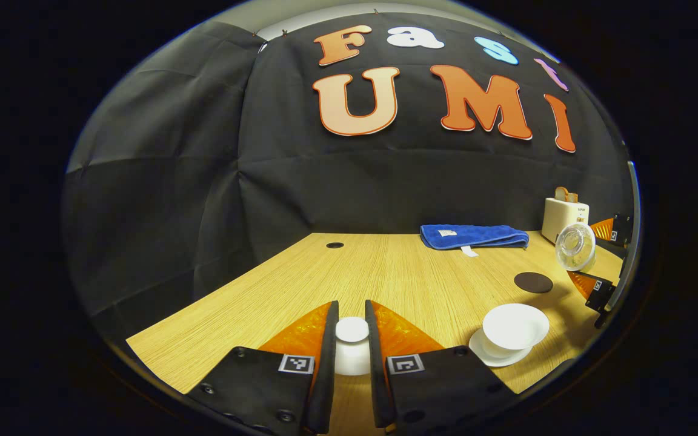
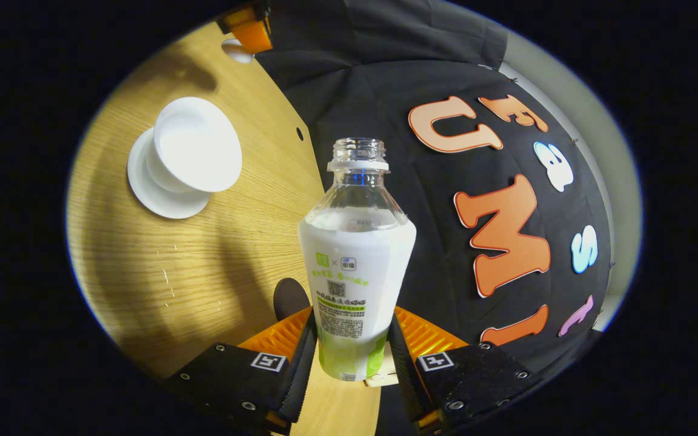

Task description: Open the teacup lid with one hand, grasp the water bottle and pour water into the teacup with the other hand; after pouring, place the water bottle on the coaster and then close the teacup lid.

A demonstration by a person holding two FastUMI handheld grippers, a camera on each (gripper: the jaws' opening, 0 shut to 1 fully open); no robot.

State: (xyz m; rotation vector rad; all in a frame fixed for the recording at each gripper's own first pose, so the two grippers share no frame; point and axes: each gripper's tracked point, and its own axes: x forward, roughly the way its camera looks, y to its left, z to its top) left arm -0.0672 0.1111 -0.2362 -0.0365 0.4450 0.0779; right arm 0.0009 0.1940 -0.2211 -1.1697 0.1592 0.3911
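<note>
Both views are evenly and fairly brightly lit from overhead, with warm light on the wooden worktop (image 1: 397, 266) and the booth's black cloth soaking up most of it. In the right gripper view, broad soft-edged shadows cross the worktop (image 2: 161, 266), darkest toward the lower left and near the top edge. The clear neck of the water bottle (image 2: 356, 254) catches small highlights, and its label is sharp. The white teacup (image 2: 194, 145) is nearly blown out, with little surface detail. In the left gripper view the teacup (image 1: 514, 327) is equally pale. Fisheye distortion bends the worktop's edges and the cloth's folds strongly toward the rim, where focus softens and brightness falls off.
</note>
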